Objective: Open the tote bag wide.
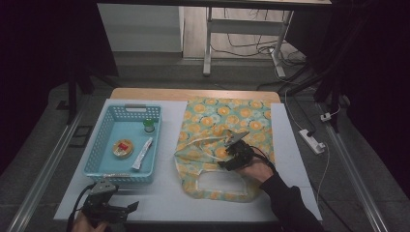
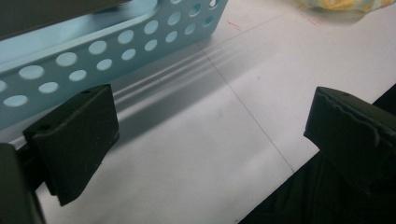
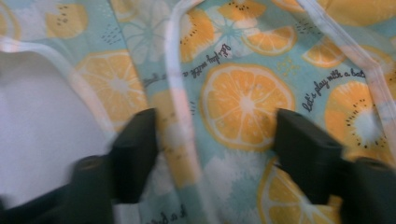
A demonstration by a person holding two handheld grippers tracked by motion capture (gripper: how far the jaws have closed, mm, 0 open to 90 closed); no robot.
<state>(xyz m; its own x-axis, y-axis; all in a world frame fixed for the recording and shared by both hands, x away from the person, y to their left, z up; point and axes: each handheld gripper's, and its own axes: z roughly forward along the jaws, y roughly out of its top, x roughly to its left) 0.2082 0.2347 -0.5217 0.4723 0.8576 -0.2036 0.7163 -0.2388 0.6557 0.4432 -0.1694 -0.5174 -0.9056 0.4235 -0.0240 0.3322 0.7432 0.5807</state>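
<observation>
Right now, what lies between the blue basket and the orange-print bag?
In the high view, only a bare strip of the white table cover separates the blue basket from the orange-print bag; nothing sits there.

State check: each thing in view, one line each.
fabric bag: lying flat on the table, orange-slice print up, handle end toward the person
right gripper: jaws down on the bag, apart, a fold of fabric between them, not yet pinched
left gripper: open, nothing between the jaws, near the basket
blue basket: upright, holding a small green-capped bottle, a round tin, a white tube
</observation>
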